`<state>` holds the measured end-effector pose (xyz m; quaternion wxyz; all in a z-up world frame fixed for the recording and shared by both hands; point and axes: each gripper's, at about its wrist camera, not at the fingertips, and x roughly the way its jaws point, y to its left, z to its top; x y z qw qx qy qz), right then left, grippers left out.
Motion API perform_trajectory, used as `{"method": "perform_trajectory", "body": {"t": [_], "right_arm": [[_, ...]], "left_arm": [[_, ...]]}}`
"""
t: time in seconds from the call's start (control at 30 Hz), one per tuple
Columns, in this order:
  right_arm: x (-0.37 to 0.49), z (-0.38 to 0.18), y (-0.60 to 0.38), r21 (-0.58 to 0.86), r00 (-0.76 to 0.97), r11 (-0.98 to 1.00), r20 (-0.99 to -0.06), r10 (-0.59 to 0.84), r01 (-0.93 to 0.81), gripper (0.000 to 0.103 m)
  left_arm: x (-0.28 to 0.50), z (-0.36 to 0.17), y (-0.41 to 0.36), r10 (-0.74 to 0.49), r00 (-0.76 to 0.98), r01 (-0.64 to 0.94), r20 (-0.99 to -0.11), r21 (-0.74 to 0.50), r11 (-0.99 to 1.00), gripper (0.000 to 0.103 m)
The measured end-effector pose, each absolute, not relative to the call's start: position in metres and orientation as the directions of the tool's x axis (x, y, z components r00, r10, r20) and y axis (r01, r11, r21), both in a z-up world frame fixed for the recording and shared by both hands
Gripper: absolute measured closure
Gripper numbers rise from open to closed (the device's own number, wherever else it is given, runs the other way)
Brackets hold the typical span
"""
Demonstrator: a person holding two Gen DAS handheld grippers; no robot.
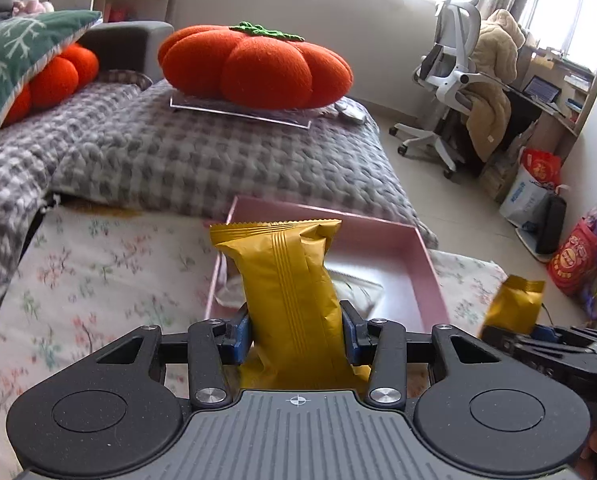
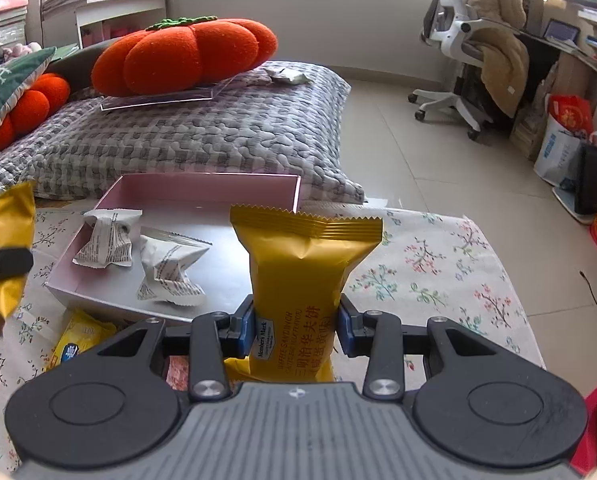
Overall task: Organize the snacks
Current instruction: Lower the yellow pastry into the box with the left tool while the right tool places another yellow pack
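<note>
I am seeing two white packets (image 2: 138, 256) lying in the pink box (image 2: 202, 188) clearly only through the right wrist view. My left gripper (image 1: 296, 330) is grasping one gold packet (image 1: 290, 280), my right gripper (image 2: 296, 326) another gold packet (image 2: 298, 280), both hanging at the box's near edge

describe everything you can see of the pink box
The pink box is a shallow, open-topped rectangular tray, seemingly cardboard, with low pink walls and a pale, slightly glossy floor. It sits flat on the floral cloth, its far side close to the grey checked quilt. Inside lie two crumpled white snack packets with black print, side by side near the left wall. A yellow packet lies on the cloth just outside its near wall.
</note>
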<state>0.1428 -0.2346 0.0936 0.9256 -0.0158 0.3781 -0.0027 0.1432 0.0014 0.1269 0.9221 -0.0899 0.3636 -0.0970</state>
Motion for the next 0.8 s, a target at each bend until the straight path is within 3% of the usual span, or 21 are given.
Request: {"method": "perform_trajectory", "body": {"t": [0.4, 0.8], "right_arm": [[0.174, 0.09, -0.212, 0.01, 0.724, 0.998, -0.688, 0.052, -0.063, 0.067], [0.195, 0.081, -0.202, 0.025, 0.725, 0.997, -0.685, 0.066, -0.067, 0.067]], "left_arm": [[0.191, 0.101, -0.012, -0.305, 0.684, 0.205, -0.663, -0.226, 0.952, 0.062], [0.212, 0.076, -0.026, -0.271, 0.664, 0.237, -0.697, -0.149, 0.96, 0.062]]}}
